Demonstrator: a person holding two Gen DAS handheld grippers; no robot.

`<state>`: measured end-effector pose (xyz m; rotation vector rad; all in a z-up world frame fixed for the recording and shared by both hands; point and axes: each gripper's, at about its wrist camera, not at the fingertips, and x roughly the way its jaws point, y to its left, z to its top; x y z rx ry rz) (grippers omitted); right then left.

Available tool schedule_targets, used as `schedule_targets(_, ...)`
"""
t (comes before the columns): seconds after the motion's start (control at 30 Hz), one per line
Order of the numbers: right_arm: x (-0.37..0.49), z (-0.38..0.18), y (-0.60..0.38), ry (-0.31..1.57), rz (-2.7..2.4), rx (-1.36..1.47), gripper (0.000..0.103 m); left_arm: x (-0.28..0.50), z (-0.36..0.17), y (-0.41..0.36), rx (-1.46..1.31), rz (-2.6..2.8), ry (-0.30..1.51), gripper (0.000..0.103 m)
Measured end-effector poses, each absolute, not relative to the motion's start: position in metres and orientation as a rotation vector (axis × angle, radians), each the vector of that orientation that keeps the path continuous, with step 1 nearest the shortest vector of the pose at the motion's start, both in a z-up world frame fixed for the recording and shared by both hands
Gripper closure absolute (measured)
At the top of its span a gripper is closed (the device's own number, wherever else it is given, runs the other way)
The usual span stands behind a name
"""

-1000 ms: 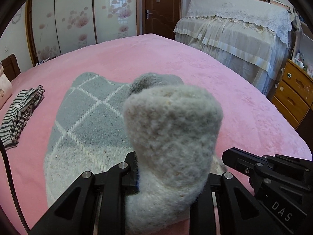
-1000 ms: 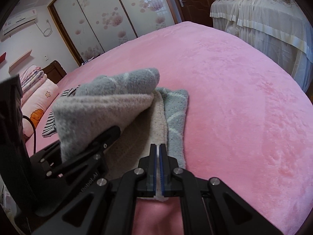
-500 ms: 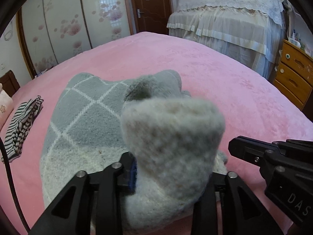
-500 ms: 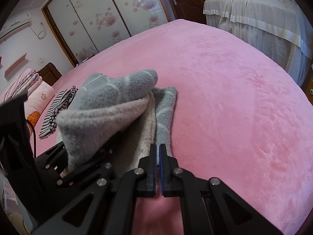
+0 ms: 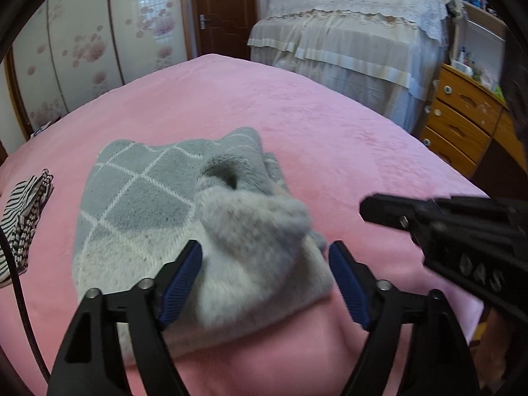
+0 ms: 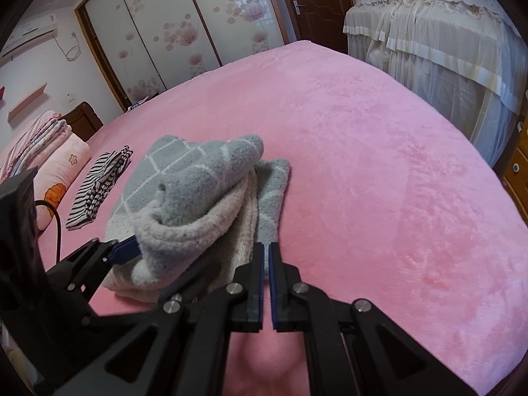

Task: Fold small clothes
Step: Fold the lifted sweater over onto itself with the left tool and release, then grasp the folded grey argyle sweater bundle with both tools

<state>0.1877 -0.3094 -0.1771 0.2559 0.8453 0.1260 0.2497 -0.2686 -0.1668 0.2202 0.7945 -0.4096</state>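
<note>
The left gripper [image 5: 265,257] points forward and downward, its two black fingers spread wide apart, each with a ribbed blue pad [image 5: 183,277] on its inner face. Its jaws have just been opening. A fold of grey fluffy cloth [image 5: 260,247] sits between them; the left pad lies against the cloth's edge, while the right pad stands clear of it. The right gripper [image 6: 266,257] also angles downward, just to the right of the left one. Its fingers are pressed together with only a thin slit between the pads, and nothing shows between them.
</note>
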Motion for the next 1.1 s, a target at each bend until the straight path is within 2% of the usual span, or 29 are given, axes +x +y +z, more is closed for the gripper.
schedule_targets(0.13, 0.181, -0.166, -0.307, 0.833, 0.134, 0.249, 0.100, 0.233, -0.152, -0.255, 0.216, -0.431, 0.811, 0.024)
schedule_targets(0.3, 0.177, -0.153, -0.303, 0.831, 0.174, 0.256, 0.100, 0.221, -0.128, -0.200, 0.108, -0.377, 0.800, 0.020)
schedule_targets(0.33, 0.178, -0.151, -0.302, 0.836, 0.187, 0.259, 0.098, 0.222, -0.125, -0.187, 0.084, -0.353, 0.796, 0.019)
schedule_targets(0.4, 0.181, -0.148, -0.298, 0.843, 0.213, 0.267, 0.079, 0.224, -0.122, -0.164, 0.039, -0.302, 0.790, 0.019)
schedule_targets(0.43, 0.182, -0.146, -0.296, 0.838, 0.224, 0.273, 0.064, 0.227, -0.122, -0.151, 0.013, -0.270, 0.789, 0.019)
schedule_targets(0.47, 0.182, -0.144, -0.293, 0.830, 0.239, 0.278, 0.058, 0.231, -0.124, -0.139, -0.010, -0.232, 0.794, 0.019)
schedule_targets(0.67, 0.205, -0.139, -0.258, 0.854, 0.324, 0.219, 0.057, 0.257, -0.147, -0.102, -0.061, -0.077, 0.875, 0.019)
schedule_targets(0.8, 0.221, -0.151, -0.226, 0.921, 0.327, 0.069, 0.058, 0.266, -0.157, -0.103, -0.054, -0.073, 0.890, 0.019)
schedule_targets(0.83, 0.222, -0.154, -0.221, 0.933, 0.315, 0.026, 0.060, 0.268, -0.159, -0.106, -0.046, -0.072, 0.890, 0.019)
schedule_targets(0.87, 0.223, -0.158, -0.216, 0.946, 0.291, -0.031, 0.073, 0.269, -0.160, -0.109, -0.039, -0.073, 0.890, 0.019)
schedule_targets(0.9, 0.222, -0.164, -0.212, 0.962, 0.266, -0.082, 0.082, 0.272, -0.162, -0.112, -0.028, -0.074, 0.894, 0.019)
schedule_targets(0.97, 0.218, -0.170, -0.221, 0.975, 0.250, -0.068, 0.090, 0.275, -0.166, -0.118, -0.018, -0.075, 0.900, 0.019)
schedule_targets(1.1, 0.206, -0.183, -0.268, 1.010, 0.213, 0.137, 0.093, 0.278, -0.170, -0.126, -0.022, -0.098, 0.912, 0.019)
